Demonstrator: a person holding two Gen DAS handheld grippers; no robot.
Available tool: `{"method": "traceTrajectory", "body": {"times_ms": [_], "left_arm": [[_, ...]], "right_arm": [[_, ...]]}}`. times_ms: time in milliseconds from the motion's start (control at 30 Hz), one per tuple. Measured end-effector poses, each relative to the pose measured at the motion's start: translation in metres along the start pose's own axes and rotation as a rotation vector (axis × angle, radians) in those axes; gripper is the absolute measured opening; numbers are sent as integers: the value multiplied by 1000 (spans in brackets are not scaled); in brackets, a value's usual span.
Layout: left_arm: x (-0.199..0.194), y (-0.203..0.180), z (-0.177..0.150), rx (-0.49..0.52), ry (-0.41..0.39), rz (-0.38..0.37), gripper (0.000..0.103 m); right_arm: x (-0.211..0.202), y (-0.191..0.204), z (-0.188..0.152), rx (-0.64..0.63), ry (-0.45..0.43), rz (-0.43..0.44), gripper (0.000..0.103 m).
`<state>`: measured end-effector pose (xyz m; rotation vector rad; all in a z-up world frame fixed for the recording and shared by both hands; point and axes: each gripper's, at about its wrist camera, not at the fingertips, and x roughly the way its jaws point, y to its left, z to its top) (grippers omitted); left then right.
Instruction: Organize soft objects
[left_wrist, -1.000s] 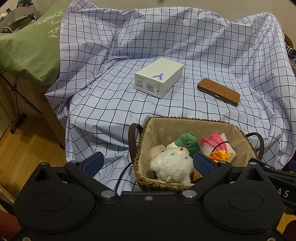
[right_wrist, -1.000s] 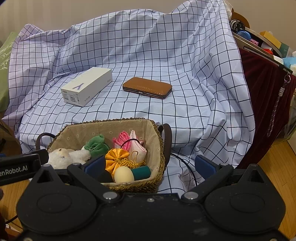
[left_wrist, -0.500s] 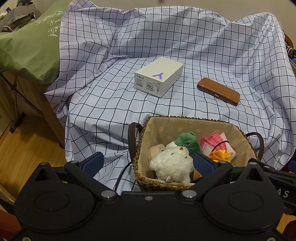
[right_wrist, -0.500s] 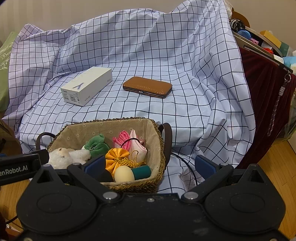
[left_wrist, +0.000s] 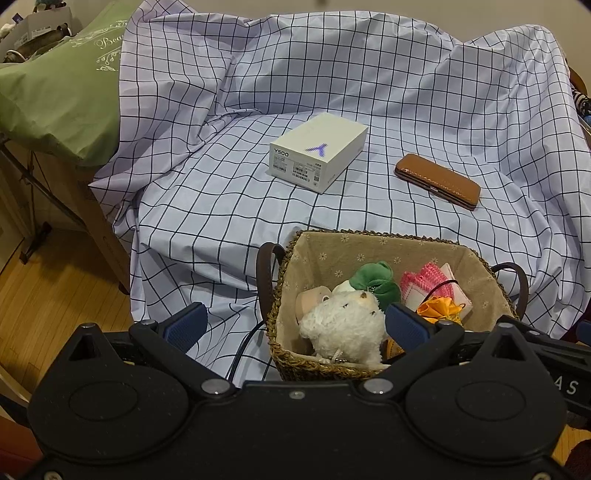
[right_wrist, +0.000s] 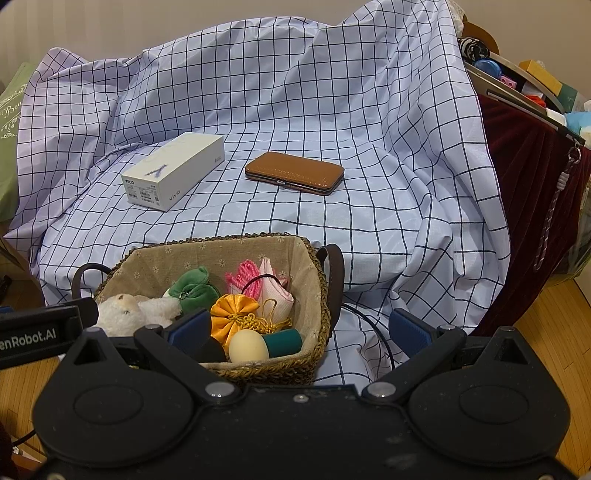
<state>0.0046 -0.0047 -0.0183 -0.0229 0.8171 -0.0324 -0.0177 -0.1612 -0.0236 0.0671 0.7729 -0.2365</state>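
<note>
The left gripper (left_wrist: 294, 325) has its jaws spread wide and holds nothing; the right gripper (right_wrist: 297, 330) is likewise spread wide and empty. Between them sits the woven straw basket with beige floral lining (right_wrist: 321, 295), holding a white fluffy plush toy (left_wrist: 343, 328), a green plush pouch (right_wrist: 192, 288), an orange satin pouch (right_wrist: 232, 314), a pink knitted cloth (right_wrist: 242, 277) and a cream egg-shaped ball (right_wrist: 248, 346). On the checked lilac sheet (right_wrist: 369, 129), at 11 o'clock from the basket in the right wrist view, lies a white cardboard phone box (right_wrist: 173, 170); at 12 o'clock, a brown leather case (right_wrist: 294, 177).
</note>
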Motion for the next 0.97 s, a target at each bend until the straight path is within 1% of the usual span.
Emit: {"method": "traceTrajectory", "body": {"times_ms": [733, 967], "left_arm": [[1, 0, -1, -4, 5, -3, 99], [1, 1, 0, -9, 1, 9, 99]], "right_arm": [[0, 1, -1, 0, 2, 0, 103], [0, 1, -1, 0, 2, 0, 103]]}}
